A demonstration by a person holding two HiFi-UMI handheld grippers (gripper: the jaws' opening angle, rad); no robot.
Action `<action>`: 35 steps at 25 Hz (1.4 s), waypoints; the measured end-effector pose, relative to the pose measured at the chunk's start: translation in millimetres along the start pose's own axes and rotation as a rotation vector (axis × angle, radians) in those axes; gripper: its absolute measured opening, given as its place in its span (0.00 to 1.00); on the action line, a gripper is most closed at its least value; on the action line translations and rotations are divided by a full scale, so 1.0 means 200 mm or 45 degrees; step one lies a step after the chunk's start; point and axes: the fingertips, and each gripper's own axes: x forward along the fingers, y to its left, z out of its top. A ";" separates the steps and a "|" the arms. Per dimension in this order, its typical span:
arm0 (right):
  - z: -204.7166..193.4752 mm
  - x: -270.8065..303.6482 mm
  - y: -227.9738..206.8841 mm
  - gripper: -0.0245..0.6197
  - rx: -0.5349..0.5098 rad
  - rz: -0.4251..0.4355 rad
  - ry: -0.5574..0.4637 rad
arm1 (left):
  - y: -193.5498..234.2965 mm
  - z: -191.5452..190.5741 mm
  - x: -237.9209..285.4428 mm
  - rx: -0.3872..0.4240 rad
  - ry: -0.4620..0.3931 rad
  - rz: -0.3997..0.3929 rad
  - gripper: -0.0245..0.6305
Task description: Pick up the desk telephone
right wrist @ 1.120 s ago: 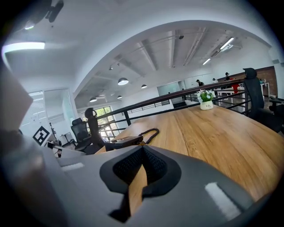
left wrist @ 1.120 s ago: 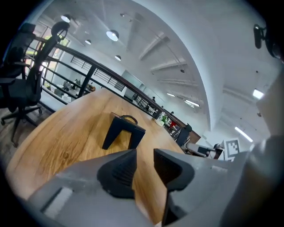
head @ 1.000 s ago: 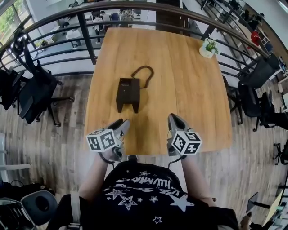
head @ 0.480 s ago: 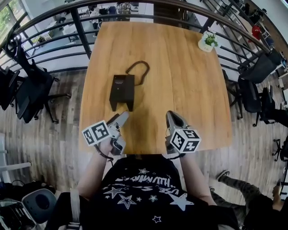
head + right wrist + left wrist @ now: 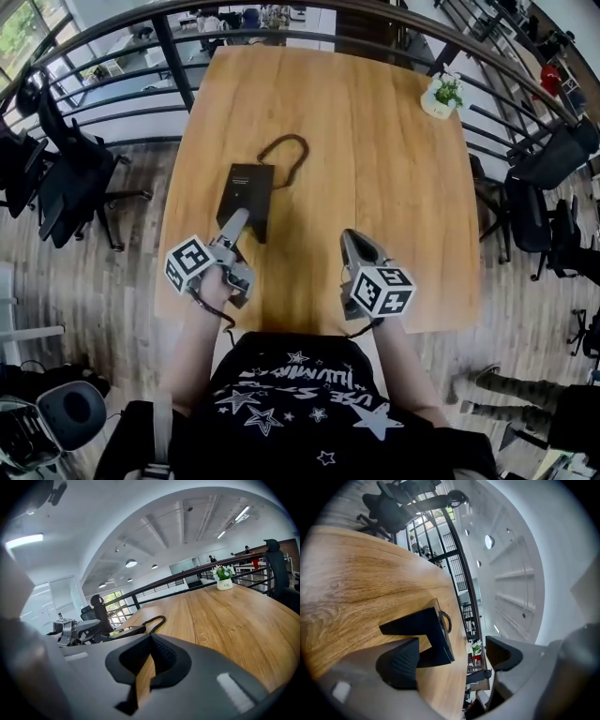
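Wooden table: black wedge-shaped desk telephone, looped cord; left gripper opening, empty; right gripper closed

wooden table carries a black desk telephone with looped cord, potted plant.

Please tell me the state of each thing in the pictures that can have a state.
Desk telephone: resting on table, not held.
Cord: curled on table.
Left gripper: jaws opening, gripping nothing.
Right gripper: jaws together, empty.
Potted plant: upright at far corner.
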 end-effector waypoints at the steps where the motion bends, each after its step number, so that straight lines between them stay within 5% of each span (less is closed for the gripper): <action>1: 0.00 0.01 -0.01 0.04 0.000 0.005 0.004 | 0.00 0.01 0.02 -0.026 -0.011 -0.001 0.72; 8: 0.02 0.06 -0.08 0.04 0.003 0.011 0.016 | 0.03 0.04 0.10 -0.158 -0.069 0.012 0.73; 28: -0.05 0.16 -0.13 0.04 0.033 0.003 0.080 | 0.09 0.07 0.26 -0.197 -0.135 -0.064 0.72; 30: -0.06 0.17 -0.13 0.04 0.044 0.006 0.088 | 0.11 0.07 0.27 -0.188 -0.132 -0.035 0.69; 33: -0.08 0.19 -0.13 0.04 0.044 0.012 0.096 | 0.17 0.05 0.26 -0.177 -0.128 0.058 0.47; 35: -0.08 0.20 -0.12 0.04 0.040 0.015 0.100 | 0.20 0.05 0.26 -0.180 -0.128 0.090 0.40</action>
